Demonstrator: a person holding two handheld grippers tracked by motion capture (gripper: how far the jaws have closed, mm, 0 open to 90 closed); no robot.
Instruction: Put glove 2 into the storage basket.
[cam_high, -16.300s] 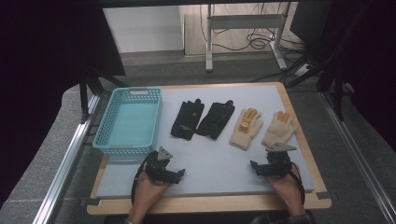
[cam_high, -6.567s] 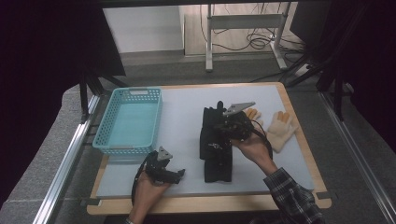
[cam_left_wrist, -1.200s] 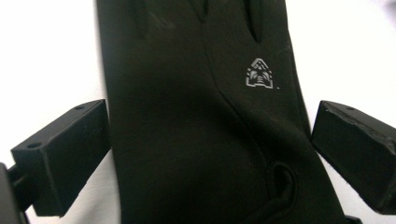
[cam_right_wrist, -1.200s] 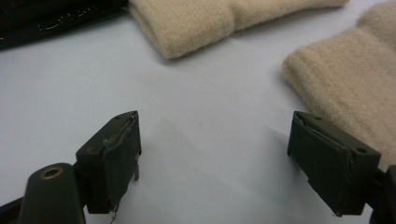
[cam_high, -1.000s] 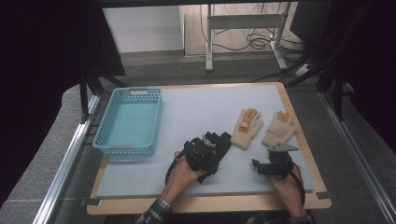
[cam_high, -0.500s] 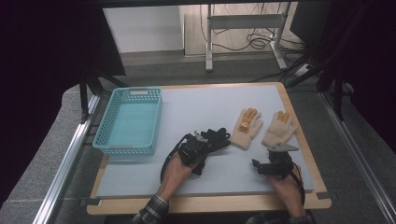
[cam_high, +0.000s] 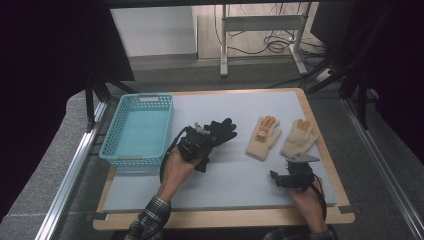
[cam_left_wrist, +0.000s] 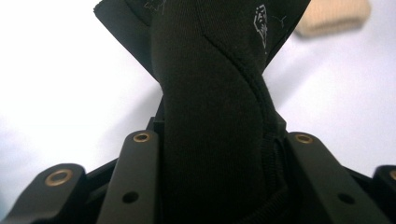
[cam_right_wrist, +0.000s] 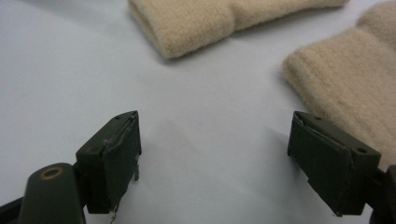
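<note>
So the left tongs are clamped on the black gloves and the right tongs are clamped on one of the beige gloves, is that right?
Not quite. The left tongs are clamped on the black gloves, but the right tongs hold nothing: the right gripper view shows their jaws standing open over bare table, with the beige gloves lying beyond and beside them.

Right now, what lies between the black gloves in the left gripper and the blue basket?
Nothing: in the high view, bare table separates the black gloves, clamped in the left gripper, from the blue basket.
</note>
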